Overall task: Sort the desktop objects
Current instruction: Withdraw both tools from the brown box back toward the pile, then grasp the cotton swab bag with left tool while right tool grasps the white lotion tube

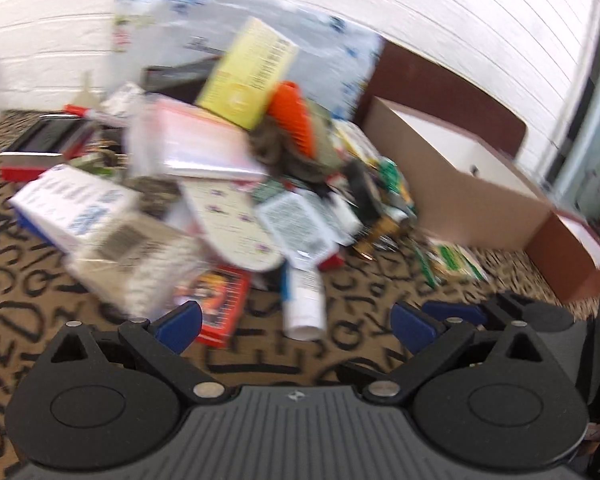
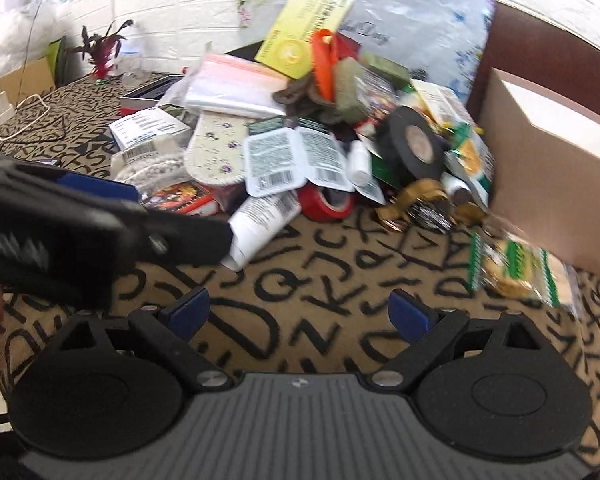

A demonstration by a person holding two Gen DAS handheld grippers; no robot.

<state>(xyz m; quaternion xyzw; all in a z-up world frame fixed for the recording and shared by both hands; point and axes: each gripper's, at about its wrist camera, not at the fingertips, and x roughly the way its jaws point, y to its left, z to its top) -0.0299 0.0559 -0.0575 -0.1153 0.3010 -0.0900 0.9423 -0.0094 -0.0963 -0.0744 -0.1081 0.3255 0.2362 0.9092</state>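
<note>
A heap of small desktop objects (image 2: 300, 120) lies on the worktop (image 2: 300, 272), which is covered in a tan cloth printed with black letters. Take the white tube (image 2: 260, 220) at the heap's near edge as the landmark. Just right of the tube sits a red tape roll (image 2: 326, 202), and further right a black tape roll (image 2: 414, 144) leans on the pile. Behind the tube lie white sachets with barcodes (image 2: 296, 160); higher on the heap stand a yellow box (image 2: 306, 28) and an orange plastic piece (image 2: 324, 64). Well right of the tube stands an open cardboard box (image 2: 548, 168), with a green-and-white packet (image 2: 516, 268) before it.

The left gripper (image 1: 296, 322) hovers just in front of the tube, its jaws wide and empty; its view is blurred. The right gripper (image 2: 298, 314) hangs near the tube over bare cloth, jaws also wide and empty.
</note>
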